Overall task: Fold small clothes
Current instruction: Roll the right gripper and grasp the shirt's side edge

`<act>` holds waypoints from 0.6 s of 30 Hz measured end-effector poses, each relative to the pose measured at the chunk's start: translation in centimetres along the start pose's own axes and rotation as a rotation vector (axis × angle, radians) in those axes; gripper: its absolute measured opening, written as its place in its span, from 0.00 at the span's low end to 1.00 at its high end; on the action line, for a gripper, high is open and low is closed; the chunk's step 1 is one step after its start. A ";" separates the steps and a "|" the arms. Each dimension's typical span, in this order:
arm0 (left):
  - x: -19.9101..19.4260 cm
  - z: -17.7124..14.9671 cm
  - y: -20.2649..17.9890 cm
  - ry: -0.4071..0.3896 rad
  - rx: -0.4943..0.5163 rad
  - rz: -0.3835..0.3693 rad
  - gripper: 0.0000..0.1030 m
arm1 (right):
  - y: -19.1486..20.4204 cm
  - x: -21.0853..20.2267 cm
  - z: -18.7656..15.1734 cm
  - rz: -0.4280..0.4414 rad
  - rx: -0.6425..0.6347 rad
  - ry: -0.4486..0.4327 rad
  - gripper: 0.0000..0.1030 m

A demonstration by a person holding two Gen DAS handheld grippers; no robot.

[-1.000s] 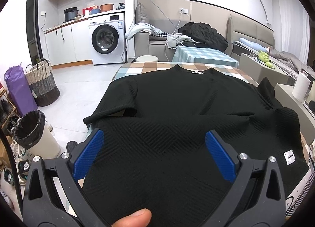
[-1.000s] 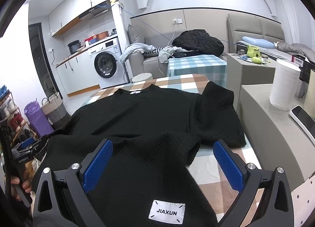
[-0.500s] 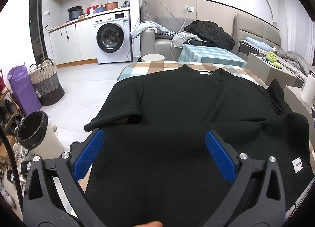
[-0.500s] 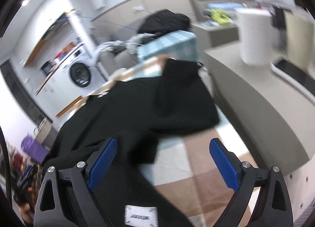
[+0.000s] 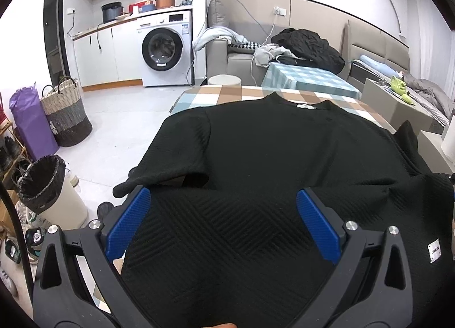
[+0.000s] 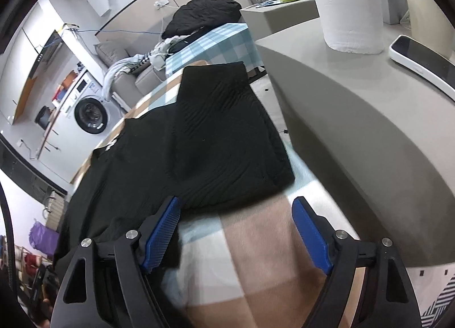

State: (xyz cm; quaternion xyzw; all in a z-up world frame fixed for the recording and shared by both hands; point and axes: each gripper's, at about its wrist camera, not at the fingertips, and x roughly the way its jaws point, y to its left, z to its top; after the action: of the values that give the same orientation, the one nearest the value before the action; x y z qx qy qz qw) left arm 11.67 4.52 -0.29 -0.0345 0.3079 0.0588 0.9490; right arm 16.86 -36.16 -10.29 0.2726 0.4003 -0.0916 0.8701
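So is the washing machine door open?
No. In the left wrist view the washing machine by the kitchen counter has its round door shut flat against its white front.

Grey counter [image 6: 355,134] perhaps crowding right

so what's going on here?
A person is folding a black T-shirt spread flat on a checked tablecloth, holding a gripper in each hand. The left hand-held gripper hovers open over the shirt's lower body. The right hand-held gripper is open by the right sleeve; its jaws have just been closing a little, with only bare cloth between them. Nothing is gripped and no fold shows.
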 end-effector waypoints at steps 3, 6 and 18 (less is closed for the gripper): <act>0.9 0.0 0.5 0.009 -0.011 0.001 0.99 | -0.2 1.0 0.5 -0.026 0.010 0.006 0.71; 1.9 0.1 0.6 0.018 -0.012 0.005 0.99 | 0.2 1.8 1.1 -0.080 -0.027 -0.011 0.60; 3.4 0.2 1.3 0.023 -0.033 0.000 0.99 | -1.9 -1.0 2.4 -0.086 0.075 -0.136 0.13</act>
State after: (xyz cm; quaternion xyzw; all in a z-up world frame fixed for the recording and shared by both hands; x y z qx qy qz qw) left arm 14.36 6.13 -2.20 -0.0508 0.3179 0.0636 0.9446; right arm 17.04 -39.09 -9.00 0.2806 0.3480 -0.1621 0.8797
